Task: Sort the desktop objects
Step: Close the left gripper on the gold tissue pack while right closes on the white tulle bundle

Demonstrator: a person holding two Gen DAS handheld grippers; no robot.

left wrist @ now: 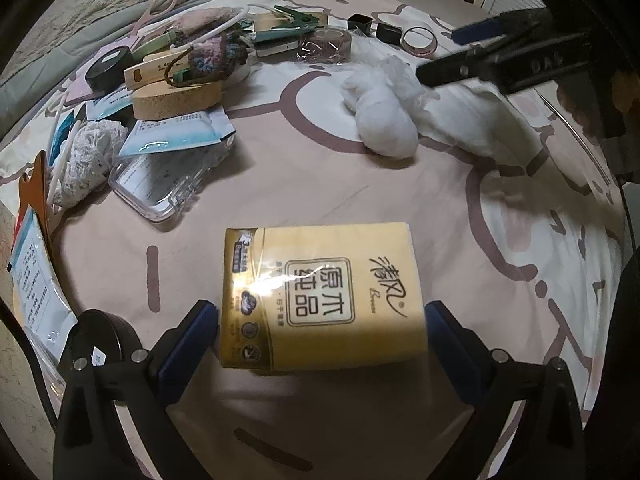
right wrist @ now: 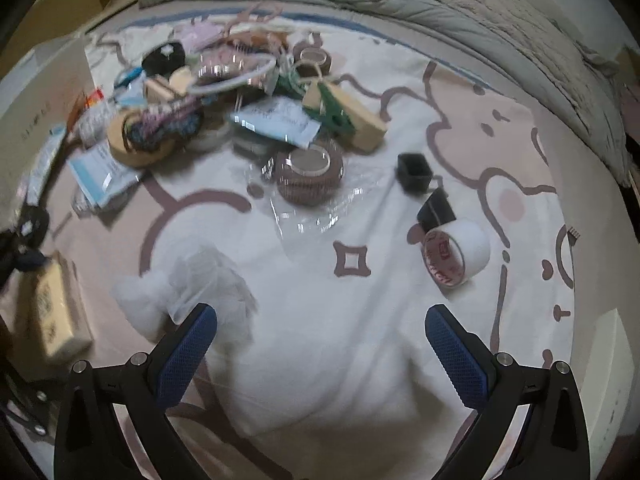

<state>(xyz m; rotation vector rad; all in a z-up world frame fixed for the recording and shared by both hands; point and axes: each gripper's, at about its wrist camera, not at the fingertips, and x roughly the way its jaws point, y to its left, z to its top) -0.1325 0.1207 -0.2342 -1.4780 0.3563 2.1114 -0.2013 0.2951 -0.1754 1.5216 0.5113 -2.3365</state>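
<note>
Two grippers are in view, both with jaws spread apart and holding nothing. The left gripper (left wrist: pixel 322 332) is presented squarely to a yellow tissue pack (left wrist: pixel 320 296) lying flat on the patterned bedsheet (left wrist: pixel 400 184); the pack's near end sits between the two blue pads, one pad close to each long side, though firm contact on either cannot be confirmed. The pack's long axis runs straight ahead along the fingers, so a closing motion would bear across its narrower width. The right gripper (right wrist: pixel 320 336) hovers over bare sheet, with a crumpled white plastic bag (right wrist: pixel 192 292) just beside its left finger and a roll of clear tape (right wrist: pixel 456 256) ahead to its right; the tissue pack appears only at the far left edge of that view, well apart from it. Judgement: the left hand is plainly the nearer and better aligned for the pack. Unsorted clutter remains heaped beyond, including a cork coaster (left wrist: pixel 176 98), a clear plastic case (left wrist: pixel 168 180), green clothes pegs (left wrist: pixel 296 20) and a brown tape roll (right wrist: pixel 310 176). Sorting is judged to be at an early stage.
</note>
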